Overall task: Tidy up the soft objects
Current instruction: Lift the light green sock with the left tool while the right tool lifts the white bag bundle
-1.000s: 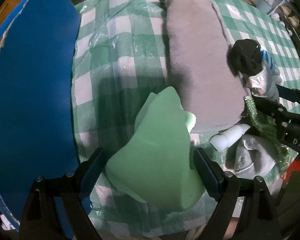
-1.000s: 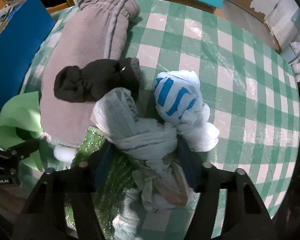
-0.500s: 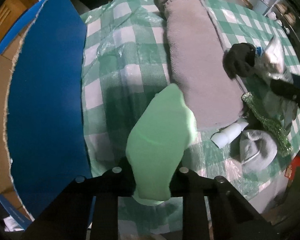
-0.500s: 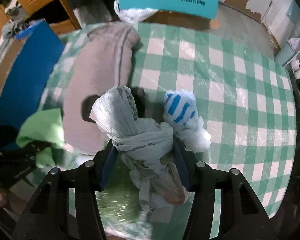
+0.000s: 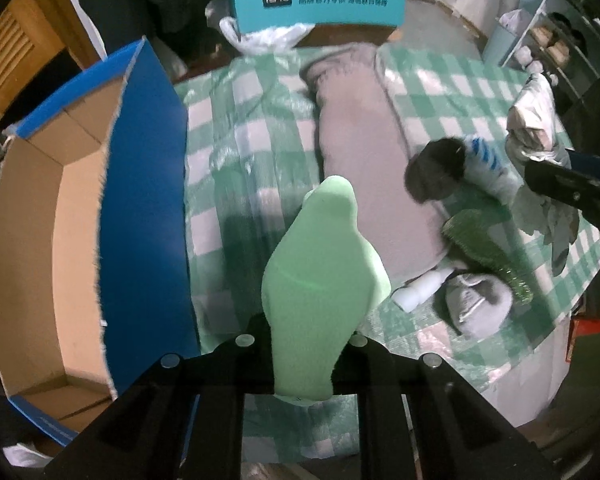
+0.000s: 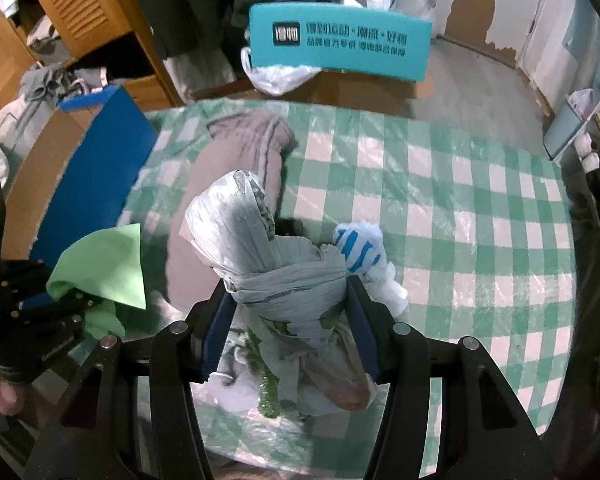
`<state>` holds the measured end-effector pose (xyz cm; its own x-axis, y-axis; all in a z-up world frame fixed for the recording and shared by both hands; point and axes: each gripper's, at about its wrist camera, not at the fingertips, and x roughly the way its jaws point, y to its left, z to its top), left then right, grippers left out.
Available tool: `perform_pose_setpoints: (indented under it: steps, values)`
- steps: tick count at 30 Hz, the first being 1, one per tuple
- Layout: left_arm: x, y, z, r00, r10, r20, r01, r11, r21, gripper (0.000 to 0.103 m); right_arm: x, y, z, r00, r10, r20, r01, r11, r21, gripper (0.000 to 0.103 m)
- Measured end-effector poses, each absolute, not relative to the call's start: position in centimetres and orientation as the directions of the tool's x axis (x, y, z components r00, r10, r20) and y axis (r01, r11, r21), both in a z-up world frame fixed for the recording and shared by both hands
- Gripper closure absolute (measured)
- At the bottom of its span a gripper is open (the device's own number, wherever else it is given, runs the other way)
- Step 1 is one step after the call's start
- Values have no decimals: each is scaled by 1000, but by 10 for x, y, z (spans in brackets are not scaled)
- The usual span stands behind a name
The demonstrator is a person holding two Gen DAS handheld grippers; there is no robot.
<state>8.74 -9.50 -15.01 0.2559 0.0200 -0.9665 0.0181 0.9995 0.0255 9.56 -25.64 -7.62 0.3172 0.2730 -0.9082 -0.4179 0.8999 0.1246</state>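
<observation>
Two tongs: left (image 5: 304, 340) pinching smooth green cloth (image 5: 320, 280); right (image 6: 288, 320) clamping crinkly plastic bundle (image 6: 276, 272).

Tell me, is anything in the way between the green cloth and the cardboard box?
Nothing visible is. The left gripper holds the green cloth above the table, and the open cardboard box sits right beside it.
</observation>
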Motion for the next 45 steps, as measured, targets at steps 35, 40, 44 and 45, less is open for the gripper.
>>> perform_pose_setpoints:
  steps: [35, 40, 44, 45]
  values:
    - [4, -30, -6, 522, 49, -852, -24, 999, 43, 90, 69, -206, 17, 443, 418, -793, -506, 847, 164, 48]
    - [0, -14, -1, 533, 53, -845, -51, 998, 30, 90, 67, -186, 25, 444, 445, -778, -530, 830, 172, 48]
    - [-4, 1, 1, 536, 58, -842, -79, 997, 19, 90, 67, -170, 32, 441, 464, -768, -549, 817, 179, 48]
    - [-6, 6, 2, 538, 60, -841, -87, 996, 15, 90, 66, -164, 34, 439, 471, -765, -555, 812, 181, 48]
